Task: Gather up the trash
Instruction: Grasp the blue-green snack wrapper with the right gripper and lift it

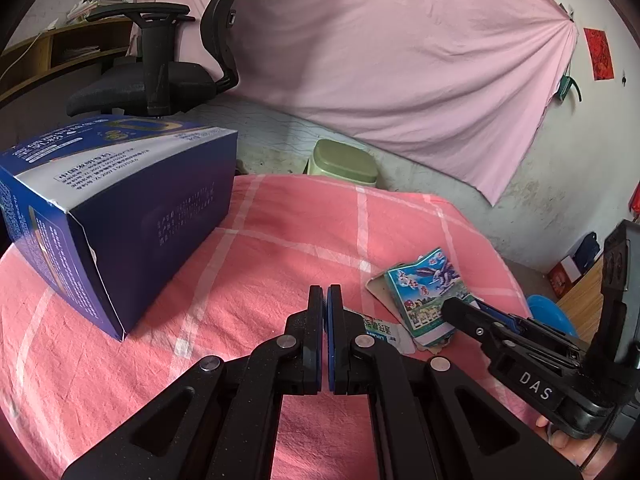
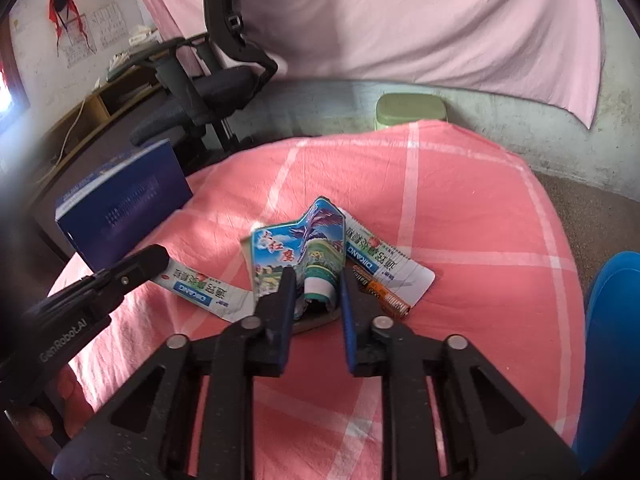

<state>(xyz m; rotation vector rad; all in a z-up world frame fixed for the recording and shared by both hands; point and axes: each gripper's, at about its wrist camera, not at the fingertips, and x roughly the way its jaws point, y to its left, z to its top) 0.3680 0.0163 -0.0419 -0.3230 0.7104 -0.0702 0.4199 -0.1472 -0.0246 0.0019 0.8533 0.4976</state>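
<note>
Closed black fingers of the left gripper point(image 1: 325, 292) fill the bottom centre of the left wrist view, blue pads pressed together with nothing between them. Beneath them a pink checked cloth point(image 1: 280, 240) covers the worktop. A blue carton point(image 1: 120, 216) lies on its side at the left of the frame. A crumpled wrapper point(image 1: 424, 288) with a bird print lies right of centre on a small heap of trash, and a white label point(image 1: 376, 326) shows just right of the left fingers. The right gripper point(image 1: 460, 310) enters from the lower right, its tip at the wrapper; its opening cannot be judged here. A green bin point(image 1: 344, 162) stands beyond the worktop's far edge.

In the right wrist view, the right gripper point(image 2: 316, 280) is seen at bottom centre, fingers narrowly apart on either side of the wrapper's point(image 2: 296, 252) lower end; whether the pads press it cannot be told. A battery point(image 2: 384, 298) lies just right of the fingers on a white sachet point(image 2: 392, 264). The left gripper point(image 2: 148, 262) reaches in from the left over another sachet point(image 2: 208, 292). The carton point(image 2: 124, 216) is at the left.
</note>
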